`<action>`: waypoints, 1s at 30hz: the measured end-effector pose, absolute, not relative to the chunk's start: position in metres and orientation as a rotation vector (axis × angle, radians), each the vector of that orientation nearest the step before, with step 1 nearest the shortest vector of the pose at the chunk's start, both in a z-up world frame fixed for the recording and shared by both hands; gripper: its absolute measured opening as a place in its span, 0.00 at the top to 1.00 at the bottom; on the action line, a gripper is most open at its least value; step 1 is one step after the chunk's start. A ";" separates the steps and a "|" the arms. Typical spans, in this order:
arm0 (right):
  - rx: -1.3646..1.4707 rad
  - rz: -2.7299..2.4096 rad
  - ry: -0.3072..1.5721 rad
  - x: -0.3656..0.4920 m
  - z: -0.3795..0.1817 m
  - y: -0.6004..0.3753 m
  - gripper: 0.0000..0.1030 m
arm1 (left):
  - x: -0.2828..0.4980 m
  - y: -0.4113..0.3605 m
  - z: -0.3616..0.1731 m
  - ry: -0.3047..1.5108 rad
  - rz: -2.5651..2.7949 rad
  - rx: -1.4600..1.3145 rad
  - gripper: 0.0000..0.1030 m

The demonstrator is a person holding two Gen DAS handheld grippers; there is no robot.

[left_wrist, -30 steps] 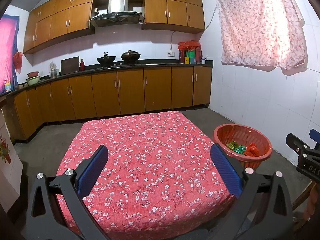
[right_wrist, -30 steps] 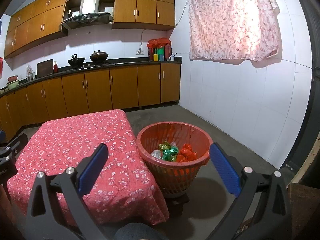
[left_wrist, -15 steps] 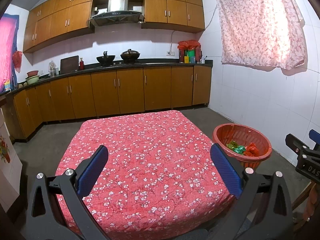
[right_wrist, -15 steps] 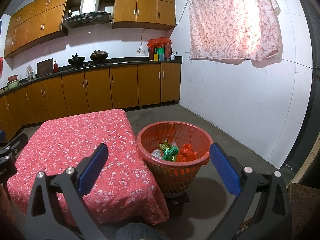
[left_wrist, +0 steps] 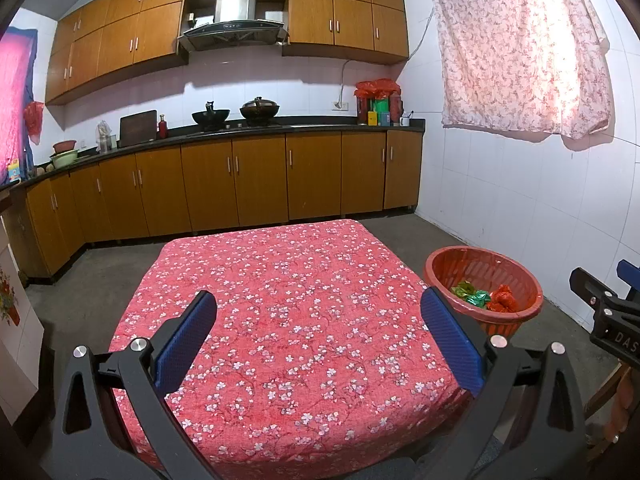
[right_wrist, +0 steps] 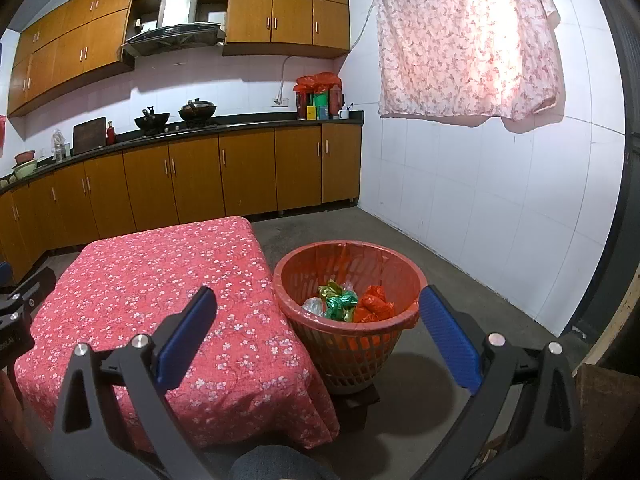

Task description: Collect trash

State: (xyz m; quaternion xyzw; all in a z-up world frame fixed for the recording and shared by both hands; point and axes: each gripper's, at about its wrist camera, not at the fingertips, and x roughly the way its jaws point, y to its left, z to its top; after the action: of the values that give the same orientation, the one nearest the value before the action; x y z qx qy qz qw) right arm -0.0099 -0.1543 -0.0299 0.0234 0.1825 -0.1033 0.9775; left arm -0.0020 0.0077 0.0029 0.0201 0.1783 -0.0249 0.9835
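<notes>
A red plastic trash basket (right_wrist: pixel 404 264) stands on the floor right of the table; it also shows in the left wrist view (left_wrist: pixel 444 258). Inside lie crumpled wrappers: green (right_wrist: pixel 340 305), red (right_wrist: pixel 374 307) and clear (right_wrist: pixel 314 306). The table (left_wrist: pixel 304 300) has a red floral cloth with no trash visible on it. My left gripper (left_wrist: pixel 318 322) is open and empty above the table's near edge. My right gripper (right_wrist: pixel 316 320) is open and empty, held above and in front of the basket.
Brown kitchen cabinets (left_wrist: pixel 240 184) and a counter with pots run along the back wall. A white tiled wall (right_wrist: pixel 500 200) with a floral curtain is at the right. Grey concrete floor (right_wrist: pixel 440 380) surrounds the basket. A wooden object (right_wrist: pixel 612 408) sits at far right.
</notes>
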 end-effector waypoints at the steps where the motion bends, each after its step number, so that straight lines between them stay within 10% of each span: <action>1: 0.047 -0.208 0.368 -0.010 -0.030 -0.154 0.04 | -0.002 0.008 0.003 0.359 -0.051 0.040 0.02; 30: 0.052 -0.207 0.372 -0.010 -0.032 -0.153 0.04 | -0.004 0.004 0.000 0.364 -0.050 0.042 0.02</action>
State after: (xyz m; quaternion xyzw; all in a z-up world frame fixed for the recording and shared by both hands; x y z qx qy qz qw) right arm -0.0097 -0.1535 -0.0315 0.0260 0.1848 -0.1027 0.9770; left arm -0.0036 0.0043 0.0003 0.0208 0.1812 -0.0248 0.9829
